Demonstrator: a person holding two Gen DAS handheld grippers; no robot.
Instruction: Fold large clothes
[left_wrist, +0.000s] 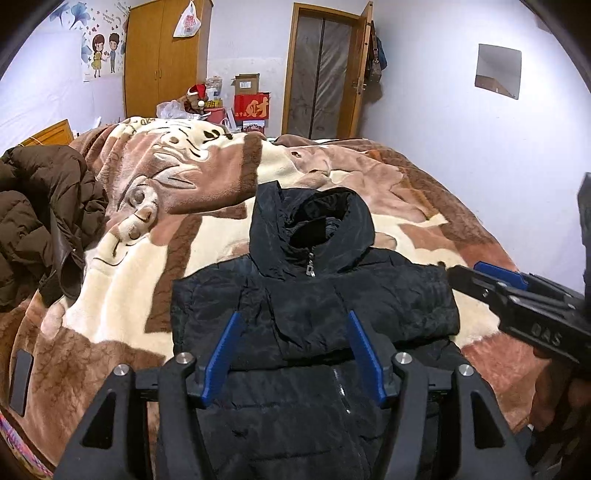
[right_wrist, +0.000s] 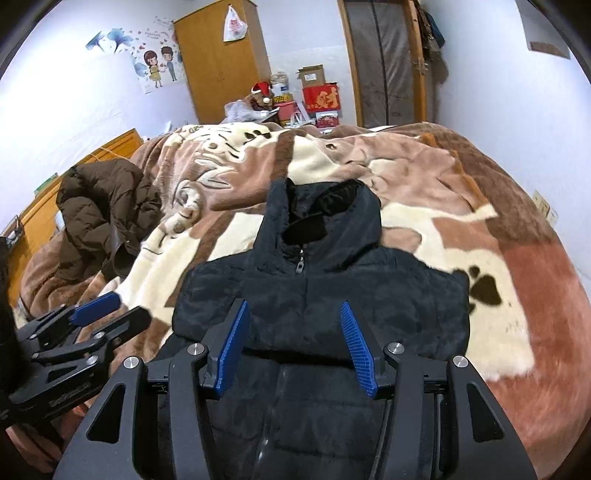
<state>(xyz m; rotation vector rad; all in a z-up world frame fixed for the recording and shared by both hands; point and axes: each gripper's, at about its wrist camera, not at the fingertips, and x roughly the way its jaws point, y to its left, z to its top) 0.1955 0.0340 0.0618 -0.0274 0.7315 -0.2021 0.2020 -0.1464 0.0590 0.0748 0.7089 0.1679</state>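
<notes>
A black hooded puffer jacket (left_wrist: 391, 295) (right_wrist: 399, 295) lies zipped and face up on the bed, hood (left_wrist: 314, 221) toward the far end, sleeves folded in across the chest. My left gripper (left_wrist: 294, 317) hovers above the jacket's chest, open, nothing between its blue pads (left_wrist: 221, 354). My right gripper (right_wrist: 293, 306) hangs beside it over the same chest area, also open and empty. Each shows in the other's view: the right gripper (left_wrist: 465, 268) off the jacket's right shoulder, the left gripper (right_wrist: 129, 308) off its left edge. The jacket's lower part is hidden under the gripper bodies.
A brown and cream plush blanket (left_wrist: 192, 177) (right_wrist: 461, 229) covers the bed. A crumpled brown puffer coat (left_wrist: 37, 221) (right_wrist: 99, 206) lies at the left. A dark flat object (left_wrist: 22, 380) rests near the left edge. Boxes (left_wrist: 253, 103), a wardrobe (left_wrist: 166, 55) and a door (left_wrist: 325, 74) stand behind.
</notes>
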